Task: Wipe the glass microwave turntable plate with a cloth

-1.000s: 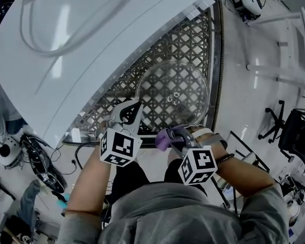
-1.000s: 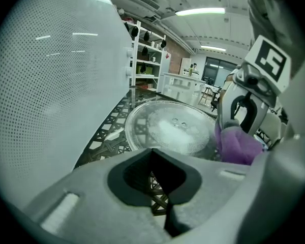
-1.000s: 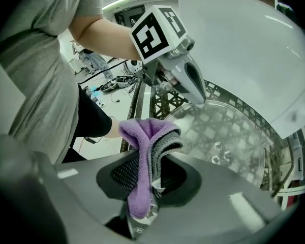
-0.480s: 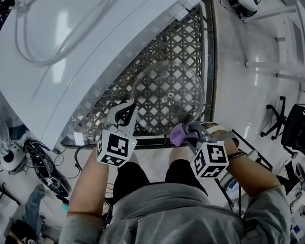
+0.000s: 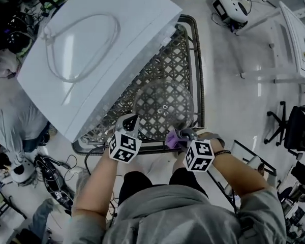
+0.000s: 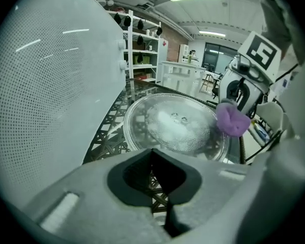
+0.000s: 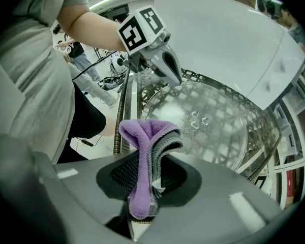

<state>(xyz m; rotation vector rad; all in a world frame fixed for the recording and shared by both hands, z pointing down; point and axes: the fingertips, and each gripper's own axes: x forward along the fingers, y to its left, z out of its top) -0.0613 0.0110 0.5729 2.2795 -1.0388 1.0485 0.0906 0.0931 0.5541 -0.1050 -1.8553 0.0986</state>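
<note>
the fingers of the right gripper pinch a purple cloth; the left gripper has its fingers closed on nothing. both have stayed by the near edge of the glass plate, so wiping looks not begun. the plate lies on a criss-cross surface beside a big white box, shiny floor around.

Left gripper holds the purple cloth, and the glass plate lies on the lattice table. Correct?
No. The right gripper holds the cloth, as the right gripper view shows; the left gripper is shut on nothing. The plate does lie on the table.
</note>
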